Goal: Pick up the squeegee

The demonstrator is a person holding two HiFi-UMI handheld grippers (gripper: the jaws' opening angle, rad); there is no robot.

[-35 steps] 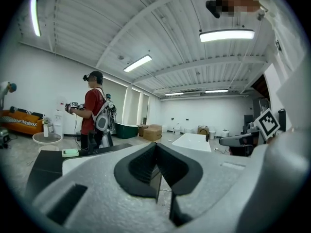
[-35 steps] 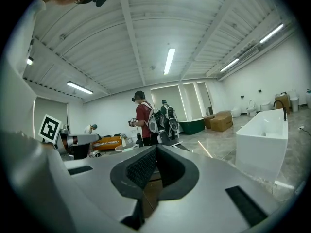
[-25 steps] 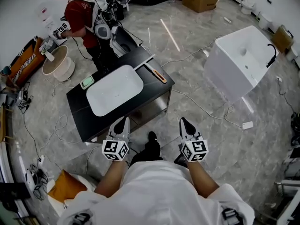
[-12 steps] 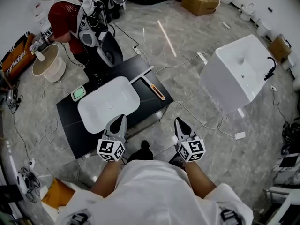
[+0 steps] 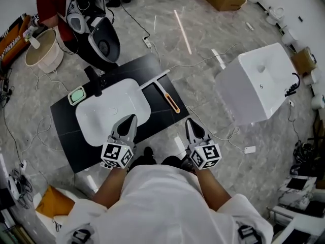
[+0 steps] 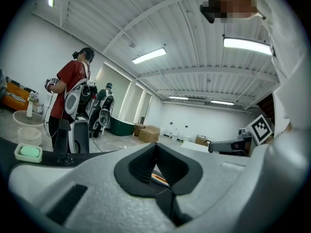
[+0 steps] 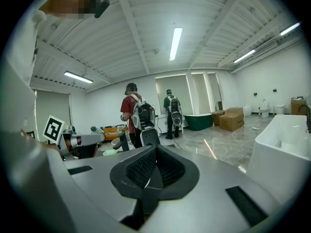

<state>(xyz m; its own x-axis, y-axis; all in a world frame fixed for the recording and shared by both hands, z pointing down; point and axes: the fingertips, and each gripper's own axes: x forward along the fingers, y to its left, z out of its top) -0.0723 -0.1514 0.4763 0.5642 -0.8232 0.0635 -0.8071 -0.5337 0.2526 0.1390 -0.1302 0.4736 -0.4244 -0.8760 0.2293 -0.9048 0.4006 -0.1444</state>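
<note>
The squeegee point(image 5: 169, 100) has an orange handle and a pale blade, and it lies on the right part of the black counter point(image 5: 157, 65). My left gripper point(image 5: 131, 120) is shut and empty over the near rim of the white basin point(image 5: 96, 126), left of the squeegee. Short of the counter's near right corner, my right gripper point(image 5: 189, 122) is also shut and holds nothing. In the left gripper view a sliver of the orange squeegee point(image 6: 158, 178) shows past the closed jaws of the left gripper point(image 6: 156, 147). In the right gripper view the right gripper point(image 7: 154, 152) points across the counter; the squeegee is hidden there.
A black faucet point(image 5: 95, 83) and a green soap dish point(image 5: 77, 95) stand behind the basin. A large white tub point(image 5: 256, 83) sits on the floor to the right. A person in red point(image 5: 51, 4) works at a beige bin point(image 5: 43, 50) at far left. Cables run across the floor.
The counter has come closer in the head view. Both grippers moved forward from over the floor to its near edge. Their jaws stayed shut.
</note>
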